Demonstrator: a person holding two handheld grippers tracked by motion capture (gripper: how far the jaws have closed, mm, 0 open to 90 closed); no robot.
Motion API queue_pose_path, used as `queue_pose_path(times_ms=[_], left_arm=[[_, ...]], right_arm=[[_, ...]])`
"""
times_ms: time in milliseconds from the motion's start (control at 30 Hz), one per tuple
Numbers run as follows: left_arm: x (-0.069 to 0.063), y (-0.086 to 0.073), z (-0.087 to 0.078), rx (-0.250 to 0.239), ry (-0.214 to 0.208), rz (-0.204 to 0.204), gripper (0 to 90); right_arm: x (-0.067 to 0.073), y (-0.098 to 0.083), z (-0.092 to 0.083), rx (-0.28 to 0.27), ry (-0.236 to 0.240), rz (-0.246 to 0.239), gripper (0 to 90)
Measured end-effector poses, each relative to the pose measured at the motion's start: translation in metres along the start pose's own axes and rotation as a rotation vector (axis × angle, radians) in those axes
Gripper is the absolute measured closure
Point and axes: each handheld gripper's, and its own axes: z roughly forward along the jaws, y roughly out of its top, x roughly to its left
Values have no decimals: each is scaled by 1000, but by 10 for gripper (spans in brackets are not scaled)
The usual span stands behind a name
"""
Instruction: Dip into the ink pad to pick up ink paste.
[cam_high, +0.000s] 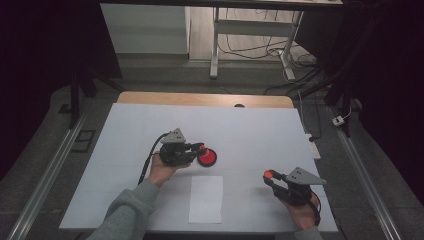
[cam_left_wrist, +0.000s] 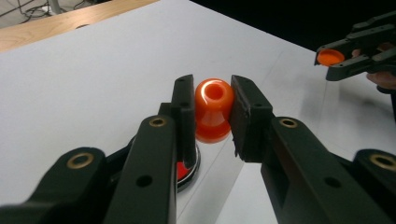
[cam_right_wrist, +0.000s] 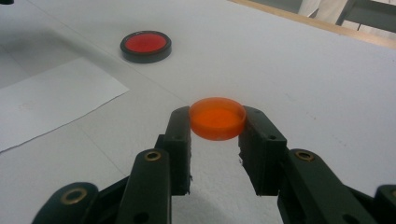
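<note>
- Left gripper (cam_left_wrist: 212, 112) pinched a small glossy orange plastic bottle (cam_left_wrist: 214, 108), open mouth towards the camera, held above the white table (cam_high: 260, 135), over a round black-rimmed red dish (cam_right_wrist: 145, 46).
- Right gripper (cam_right_wrist: 215, 123) pinched a shallow orange plastic cap (cam_right_wrist: 217, 117) clear of the table, near a white paper sheet (cam_high: 206, 198).

small glossy plastic bottle (cam_left_wrist: 213, 109): bright orange, plain
shallow round plastic cap (cam_right_wrist: 217, 117): translucent orange
flat round disc (cam_right_wrist: 145, 46): red face, black rim
sheet of paper (cam_high: 206, 198): plain white, just this side of the disc
counter (cam_high: 260, 132): pale grey-white top, far edge light wood
grippers: black jaws, brass-coloured rivets
</note>
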Motion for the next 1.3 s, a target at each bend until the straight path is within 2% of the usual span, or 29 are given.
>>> queue_pose_path(times_ms=[600, 1300], left_arm=[[-9, 3, -12, 25, -57, 26, 718], [-16, 1, -26, 33, -101, 36, 718]], right_arm=[[0, 0, 0, 2, -1, -1, 646], [0, 0, 1, 4, -1, -3, 645]])
